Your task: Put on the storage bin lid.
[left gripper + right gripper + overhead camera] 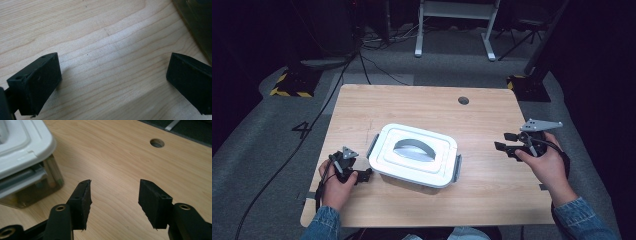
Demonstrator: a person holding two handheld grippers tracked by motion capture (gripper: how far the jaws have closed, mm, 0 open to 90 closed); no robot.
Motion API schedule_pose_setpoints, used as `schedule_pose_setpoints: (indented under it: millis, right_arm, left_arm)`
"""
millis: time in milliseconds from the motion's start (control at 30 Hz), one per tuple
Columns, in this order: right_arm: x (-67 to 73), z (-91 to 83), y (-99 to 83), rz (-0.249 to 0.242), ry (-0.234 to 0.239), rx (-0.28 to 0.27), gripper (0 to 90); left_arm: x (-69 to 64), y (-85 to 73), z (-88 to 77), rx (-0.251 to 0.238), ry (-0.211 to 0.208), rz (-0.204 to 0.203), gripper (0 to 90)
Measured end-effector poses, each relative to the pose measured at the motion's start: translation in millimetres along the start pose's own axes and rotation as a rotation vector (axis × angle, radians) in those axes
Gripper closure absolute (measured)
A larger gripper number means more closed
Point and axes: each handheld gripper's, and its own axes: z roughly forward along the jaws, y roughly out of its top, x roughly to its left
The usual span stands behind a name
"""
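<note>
Wooden table (492, 180) bears a lidded box (414, 155); both grippers' jaws spread, holding nothing.

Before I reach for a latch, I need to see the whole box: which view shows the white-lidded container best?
The high view: the container shows whole, with its lid, grey handle and side latches. The right gripper view shows just one corner with a latch and the clear wall below; the left gripper view catches a dark sliver of its wall at the upper right edge.
</note>
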Motion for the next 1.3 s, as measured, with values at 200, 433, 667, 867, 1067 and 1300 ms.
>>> schedule_pose_setpoints:
  millis: [200,433,667,867,1067,1300]
  right_arm:
    - [-14.5,3.2,-26.2,0.052,-0.03,0.022,42.5]
    - [-31.5,9.6,-62.9,0.117,-0.061,0.052,41.3]
    - [-39.3,16.9,-99.0,0.167,-0.083,0.085,39.8]
    - [-36.7,22.8,-122.7,0.194,-0.079,0.081,36.6]
    - [-29.4,29.3,-134.2,0.16,-0.105,0.094,32.1]
    - [-25.9,40.2,-142.4,0.145,-0.127,0.066,14.6]
  left_arm:
    - [0.9,-2.7,-2.5,0.002,-0.001,0.001,0.2]
    - [2.9,-6.5,-6.0,0.002,0.003,-0.003,0.2]
    - [3.3,-7.0,-6.5,0.003,0.005,-0.003,0.2]
    - [3.3,-7.0,-6.5,0.003,0.005,-0.003,0.2]
    - [3.3,-7.0,-6.5,0.003,0.005,-0.003,0.2]
    - [3.3,-6.9,-6.5,0.003,0.004,-0.003,0.2]
